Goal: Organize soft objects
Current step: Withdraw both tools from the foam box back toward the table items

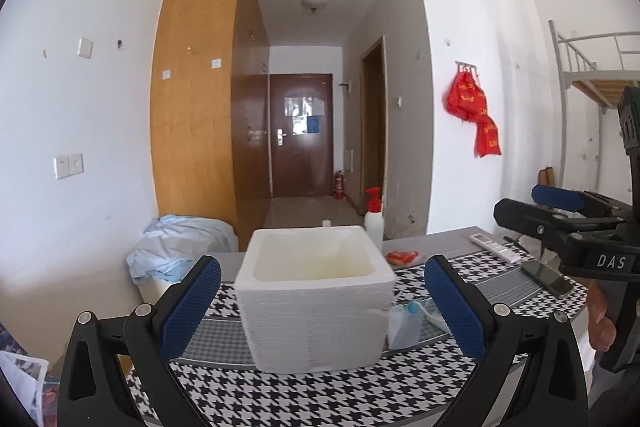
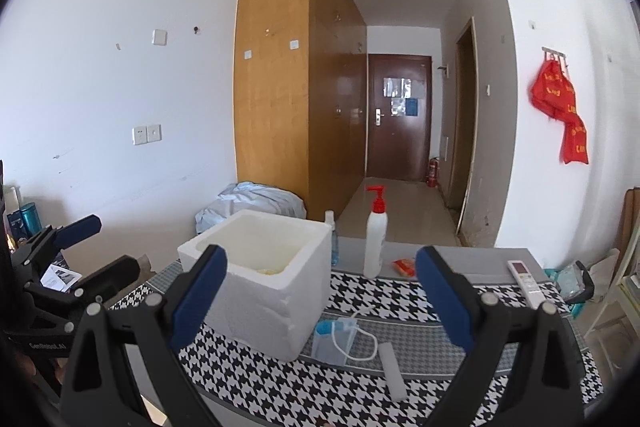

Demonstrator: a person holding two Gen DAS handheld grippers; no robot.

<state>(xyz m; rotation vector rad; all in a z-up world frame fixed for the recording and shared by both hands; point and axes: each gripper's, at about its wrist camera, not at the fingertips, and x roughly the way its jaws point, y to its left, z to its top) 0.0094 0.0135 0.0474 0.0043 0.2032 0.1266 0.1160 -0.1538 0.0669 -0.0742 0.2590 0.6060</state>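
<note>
A white foam box stands open on the houndstooth cloth; it also shows in the right wrist view, with something pale yellow inside. My left gripper is open and empty, its blue pads either side of the box. My right gripper is open and empty, raised in front of the box. A clear pouch with a blue cap and white cord and a white foam stick lie on the cloth right of the box. A small red packet lies behind.
A white pump bottle with red top stands behind the box. A remote and a phone lie at the table's right. A pale blue cloth bundle sits left beyond the table. The right gripper shows at the left view's right edge.
</note>
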